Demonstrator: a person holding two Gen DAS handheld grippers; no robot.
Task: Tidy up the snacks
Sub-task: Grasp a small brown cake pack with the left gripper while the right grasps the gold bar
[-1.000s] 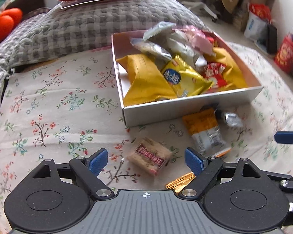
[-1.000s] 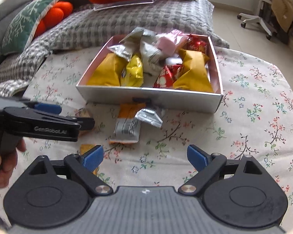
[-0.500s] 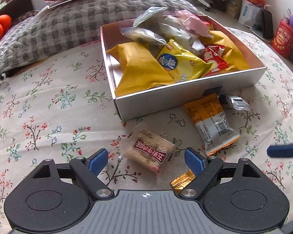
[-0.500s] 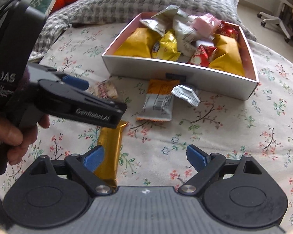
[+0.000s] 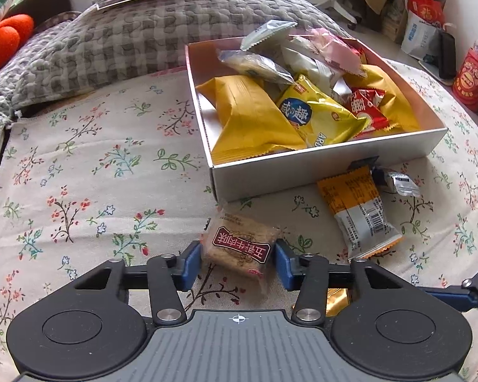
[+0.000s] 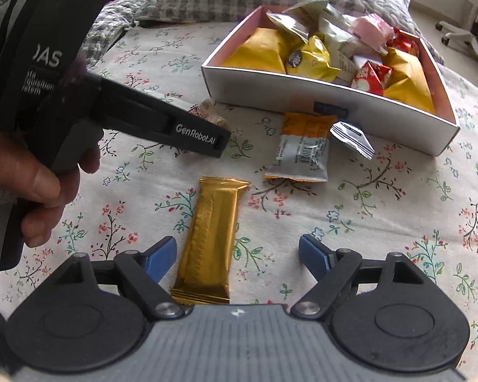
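Cracker packet (image 5: 239, 248) between closing jaws

one box (image 5: 318, 165), four loose snacks (image 6: 302, 149) outside it, two grippers (image 5: 238, 259).

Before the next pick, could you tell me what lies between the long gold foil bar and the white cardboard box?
In the right wrist view, an orange-and-silver snack packet lies between the gold bar and the box, on floral cloth.

Bare floral cloth (image 5: 79, 172) fills the left of the left wrist view — open passage. The white box (image 5: 318, 162) walls off upper right; the orange-grey packet (image 5: 360, 210) and silver packet (image 5: 401, 183) crowd its front wall, right — little room there.
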